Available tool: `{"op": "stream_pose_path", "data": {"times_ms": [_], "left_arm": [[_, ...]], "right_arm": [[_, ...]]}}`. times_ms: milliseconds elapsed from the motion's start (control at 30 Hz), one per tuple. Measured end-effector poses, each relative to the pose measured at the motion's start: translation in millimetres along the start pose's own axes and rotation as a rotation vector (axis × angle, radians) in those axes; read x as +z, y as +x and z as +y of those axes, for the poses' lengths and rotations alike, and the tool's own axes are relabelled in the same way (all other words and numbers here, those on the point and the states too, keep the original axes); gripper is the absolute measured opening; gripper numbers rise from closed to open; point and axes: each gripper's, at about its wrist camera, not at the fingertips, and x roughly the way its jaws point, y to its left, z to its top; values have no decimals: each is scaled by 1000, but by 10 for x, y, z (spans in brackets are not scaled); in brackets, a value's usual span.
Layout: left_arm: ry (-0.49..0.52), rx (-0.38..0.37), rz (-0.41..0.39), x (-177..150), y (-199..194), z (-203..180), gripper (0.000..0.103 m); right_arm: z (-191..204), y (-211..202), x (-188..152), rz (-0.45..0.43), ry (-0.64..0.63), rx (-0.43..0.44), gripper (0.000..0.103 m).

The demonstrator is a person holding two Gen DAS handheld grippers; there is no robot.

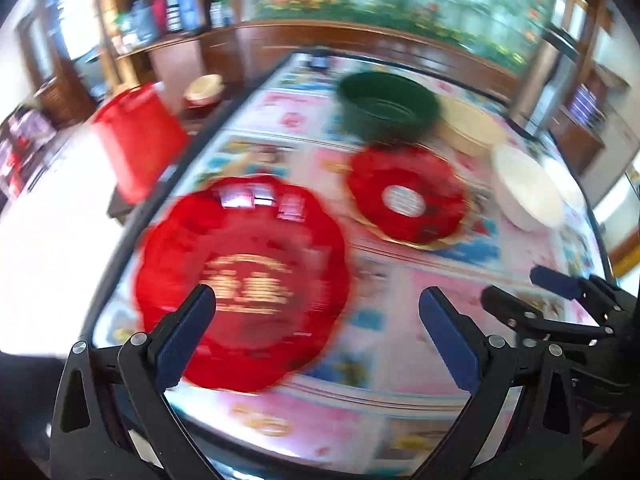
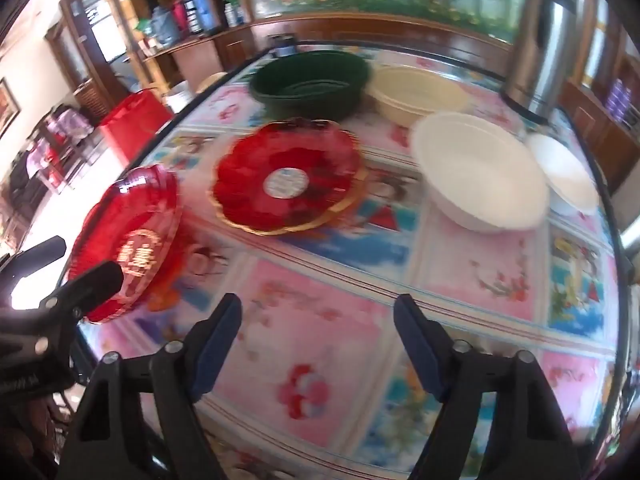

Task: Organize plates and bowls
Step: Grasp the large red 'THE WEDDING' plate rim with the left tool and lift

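- Two grippers hovering, jaws spread wide, grasping nothing: left gripper (image 1: 316, 308), right gripper (image 2: 318, 316).
- Lying lower left: scalloped red translucent plastic plate (image 1: 240, 256).
- Sitting mid-frame: gold-rimmed red plate (image 2: 288, 180), round white bowl (image 2: 480, 176).

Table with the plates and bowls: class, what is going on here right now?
A person holds two grippers above the table, and both are open and empty. The left gripper hangs over the near red plate; the right gripper is over bare tablecloth. Nothing is gripped yet. Farther back sit a second red plate, a green bowl, a cream bowl and two white bowls, all apart, so sorting seems not to have begun.
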Motion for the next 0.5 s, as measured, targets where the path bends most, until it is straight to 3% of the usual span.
{"op": "stream_pose_path", "data": {"times_ms": [300,367,500], "left_arm": [[-124,184,44,90,188,943,103],[-166,163,62,73,271,1129,103],[-265,109,116,0,498,1310,103]], "right_arm": [[705,438,343,96,-111,115,62],[783,544,382,127,-108,139,57],[898,637,433,156,-114,172,57]]}}
